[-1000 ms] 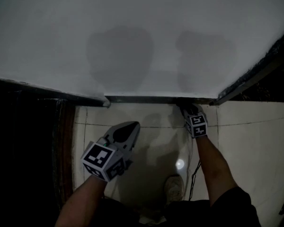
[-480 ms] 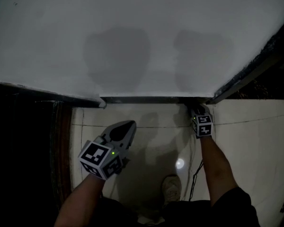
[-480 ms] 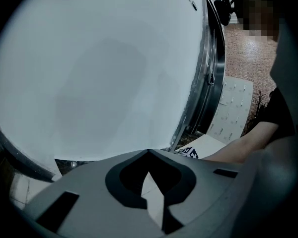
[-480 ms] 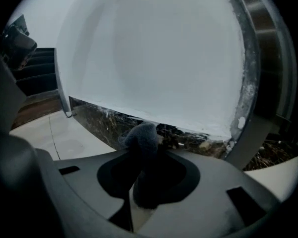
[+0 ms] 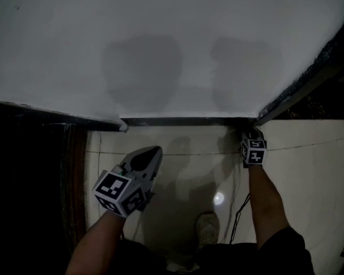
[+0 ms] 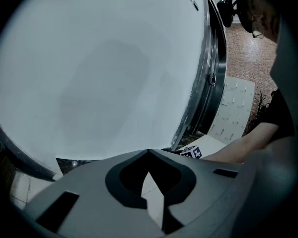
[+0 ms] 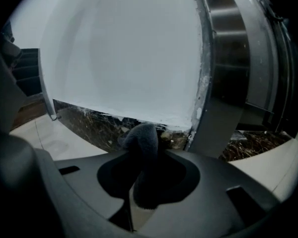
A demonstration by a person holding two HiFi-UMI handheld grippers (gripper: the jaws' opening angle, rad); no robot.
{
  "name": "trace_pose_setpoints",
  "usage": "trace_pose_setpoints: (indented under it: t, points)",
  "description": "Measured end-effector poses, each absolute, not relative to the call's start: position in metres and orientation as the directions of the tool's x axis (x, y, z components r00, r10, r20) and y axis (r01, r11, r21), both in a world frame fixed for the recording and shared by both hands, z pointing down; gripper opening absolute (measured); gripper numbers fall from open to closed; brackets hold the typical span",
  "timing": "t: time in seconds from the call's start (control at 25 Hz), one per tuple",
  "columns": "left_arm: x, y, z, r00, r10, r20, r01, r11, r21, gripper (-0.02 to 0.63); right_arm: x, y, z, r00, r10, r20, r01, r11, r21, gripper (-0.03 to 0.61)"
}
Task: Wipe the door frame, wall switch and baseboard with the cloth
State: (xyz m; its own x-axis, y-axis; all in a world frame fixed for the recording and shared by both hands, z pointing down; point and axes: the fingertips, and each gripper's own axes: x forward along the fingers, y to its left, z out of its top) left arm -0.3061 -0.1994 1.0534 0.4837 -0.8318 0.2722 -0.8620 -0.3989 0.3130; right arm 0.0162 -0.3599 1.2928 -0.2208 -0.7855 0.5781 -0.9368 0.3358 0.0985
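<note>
Cloth (image 7: 141,152), a dark fuzzy wad, is pinched in the right gripper (image 5: 251,137). Its long axis runs along the gripper's own length, out of the jaw gap and forward. Its rounded free end points at the baseboard (image 7: 89,120), close to where the baseboard meets the door frame (image 7: 228,58). The right gripper view does not settle whether that end touches the stone.

Nearest the camera in the head view, well back from the baseboard, a pale shoe (image 5: 209,228) stands on the tiled floor (image 5: 189,153), with a thin cable (image 5: 238,211) hanging beside the right forearm. A small bright glint lies on the tile just ahead of the shoe.

Closer to the baseboard, the left gripper (image 5: 149,156) hovers over the floor, its nose aimed towards the baseboard but well short of it. Its jaws are pressed together tip to tip with nothing between them, and only pale tile shows through the opening behind the tips. Its marker cube faces up at the wrist end.

The right gripper reaches right up to the baseboard's right end, its marker cube just behind the tip and its arm stretched straight towards the corner.

The baseboard itself is a dark, veined strip along the foot of the white wall (image 5: 160,39). Two soft shadows fall on the wall above it. The door frame is grey metal and rises from the baseboard's right end. At the baseboard's left end the wall stops at a corner, and beyond it the scene is too dark to read.
</note>
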Motion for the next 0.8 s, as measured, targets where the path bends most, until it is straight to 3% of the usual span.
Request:
trace_pose_setpoints:
  t: [0.56,0.8]
  points:
    - [-0.33,-0.196,1.047,0.455,-0.855,0.247,-0.874,-0.376,0.309,0.002,0.058,-0.36,1.285,-0.111,-0.828,0.55,-0.977,0.192,0.092,0.086]
    - [-0.338,-0.19,1.043,0.43,-0.867,0.25,-0.892,-0.367,0.262,0.002,0.057,-0.338,1.272,-0.156,-0.799,0.581,-0.963,0.254,0.091,0.086]
